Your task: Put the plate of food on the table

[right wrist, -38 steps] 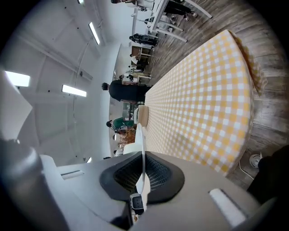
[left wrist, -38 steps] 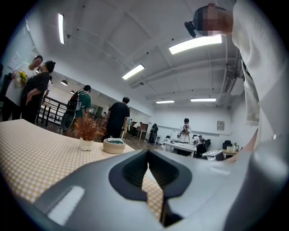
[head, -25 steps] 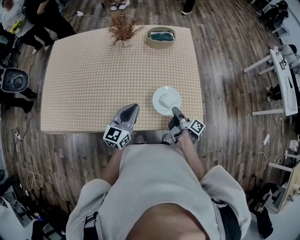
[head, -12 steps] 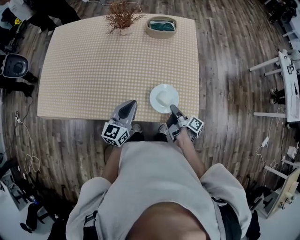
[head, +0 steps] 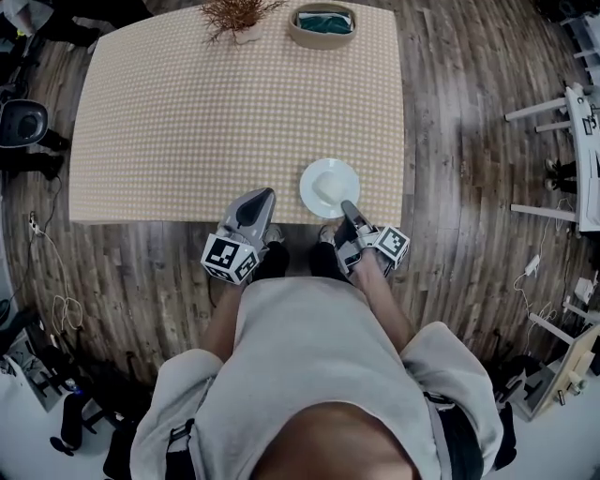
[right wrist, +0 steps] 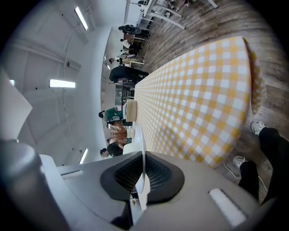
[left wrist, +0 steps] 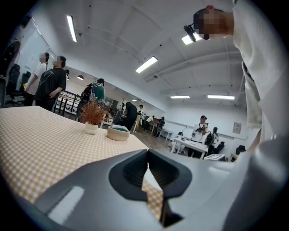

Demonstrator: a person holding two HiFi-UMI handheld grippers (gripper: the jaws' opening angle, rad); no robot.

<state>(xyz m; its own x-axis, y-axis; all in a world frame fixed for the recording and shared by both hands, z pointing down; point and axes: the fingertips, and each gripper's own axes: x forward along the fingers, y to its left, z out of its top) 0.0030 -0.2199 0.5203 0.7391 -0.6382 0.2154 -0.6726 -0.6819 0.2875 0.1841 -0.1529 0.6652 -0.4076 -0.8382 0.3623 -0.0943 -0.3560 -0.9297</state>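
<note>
White china, the plate [head: 330, 187] lay low and right of centre in the head view, over the near right corner of the table [head: 187, 112], with a pale lump of food [head: 327, 193] on it. Whether it rested on the checked cloth or hung just above it could not be told. The right gripper [head: 349, 214] came in from below the plate. In the right gripper view its jaws were pinched nearly together on the plate's thin rim, which ran edge-on between the pads. The left gripper [head: 255, 204] sat to the plate's left at the table's near edge, its jaws together with nothing between them.

By my reading, the placing step was at its end or close to it. The next move called for the plate to be settled flat, safely in from the edge, and then for the right jaws to part and draw back without dragging the rim.

At the top of the head view stood a dried plant [head: 239, 13] and a bowl [head: 322, 25] with something teal inside.

Against a second earlier, the table had slid up the frame, the plant was now cut by the top edge, and the plate sat closer to the near edge. The grip on the rim was unchanged.
</note>
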